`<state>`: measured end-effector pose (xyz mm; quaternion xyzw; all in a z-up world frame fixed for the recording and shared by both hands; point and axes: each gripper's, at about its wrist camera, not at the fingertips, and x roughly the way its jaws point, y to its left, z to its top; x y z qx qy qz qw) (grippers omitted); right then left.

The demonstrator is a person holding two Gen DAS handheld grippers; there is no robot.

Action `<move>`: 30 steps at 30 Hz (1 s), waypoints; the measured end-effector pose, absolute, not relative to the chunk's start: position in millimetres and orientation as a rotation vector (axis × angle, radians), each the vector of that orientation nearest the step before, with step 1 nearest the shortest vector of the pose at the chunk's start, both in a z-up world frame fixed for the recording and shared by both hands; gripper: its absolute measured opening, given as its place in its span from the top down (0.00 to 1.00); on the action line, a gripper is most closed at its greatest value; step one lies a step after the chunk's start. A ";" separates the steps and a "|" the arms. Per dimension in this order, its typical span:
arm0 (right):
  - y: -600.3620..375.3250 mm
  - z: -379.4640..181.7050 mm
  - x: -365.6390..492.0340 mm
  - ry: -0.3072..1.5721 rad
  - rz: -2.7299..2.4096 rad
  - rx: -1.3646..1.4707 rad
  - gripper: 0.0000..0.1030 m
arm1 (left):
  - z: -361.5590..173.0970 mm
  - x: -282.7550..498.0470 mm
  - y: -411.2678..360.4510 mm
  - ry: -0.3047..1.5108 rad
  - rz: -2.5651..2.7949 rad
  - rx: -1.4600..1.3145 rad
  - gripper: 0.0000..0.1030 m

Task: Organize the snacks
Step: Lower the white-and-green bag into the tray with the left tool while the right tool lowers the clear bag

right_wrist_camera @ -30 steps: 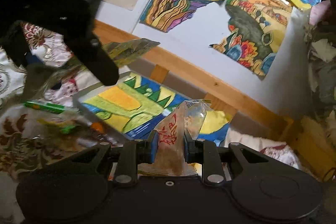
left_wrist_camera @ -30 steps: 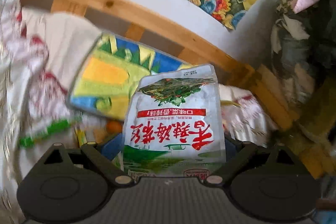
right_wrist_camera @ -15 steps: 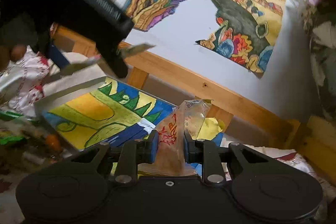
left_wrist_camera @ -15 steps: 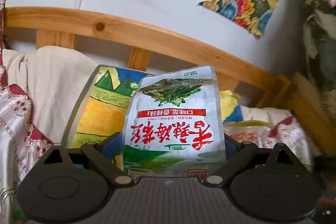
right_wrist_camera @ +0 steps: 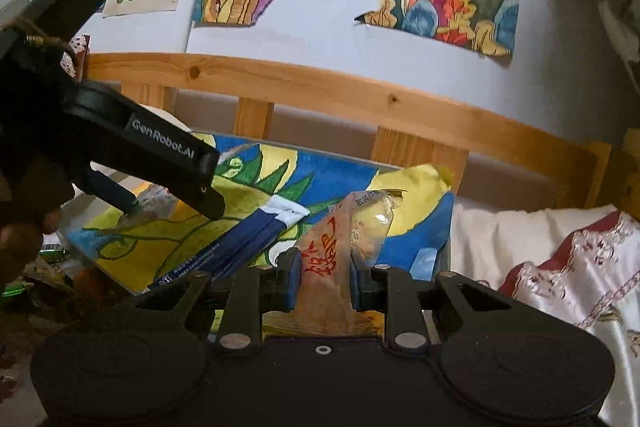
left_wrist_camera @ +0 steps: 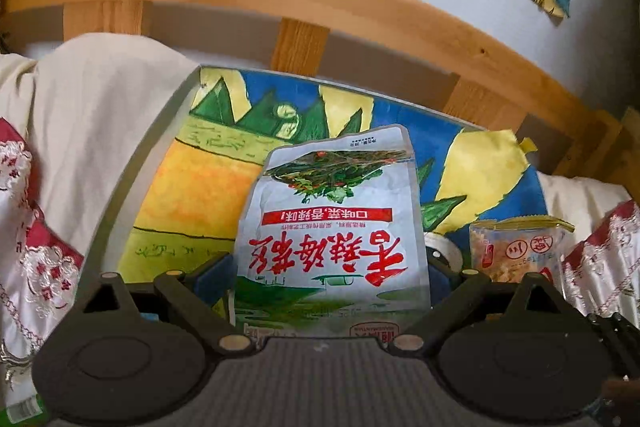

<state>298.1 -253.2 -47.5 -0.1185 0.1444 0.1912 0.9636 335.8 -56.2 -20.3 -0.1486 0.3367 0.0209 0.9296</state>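
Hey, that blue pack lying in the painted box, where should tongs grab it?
Grip the blue pack across its thin flat sides near the white end, coming from above: it lies flat and slanted on the box bottom, that end clear of other things.

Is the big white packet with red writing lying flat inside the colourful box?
No, the white packet is held up between the left gripper's fingers, above the colourful box.

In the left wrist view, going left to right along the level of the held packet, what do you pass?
Red-and-white embroidered cloth → cream cloth → painted tray → white snack packet held in the left gripper → clear snack packet → more embroidered cloth at the right edge.
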 end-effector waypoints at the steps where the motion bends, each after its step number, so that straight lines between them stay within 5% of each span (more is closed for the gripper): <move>1: -253.0 -48.5 298.5 0.296 0.387 -0.239 0.75 | -21.9 336.7 -57.6 0.694 0.045 -0.299 0.07; 18: -254.0 -51.2 302.5 0.316 0.362 -0.231 0.66 | -37.6 344.5 -70.9 0.765 0.068 -0.244 0.06; 26: -258.8 -45.6 299.4 0.313 0.334 -0.209 0.36 | -36.8 338.9 -63.2 0.766 0.092 -0.286 0.02; 30: -261.0 -38.9 292.5 0.300 0.318 -0.199 0.29 | -31.5 333.3 -60.2 0.756 0.097 -0.304 0.01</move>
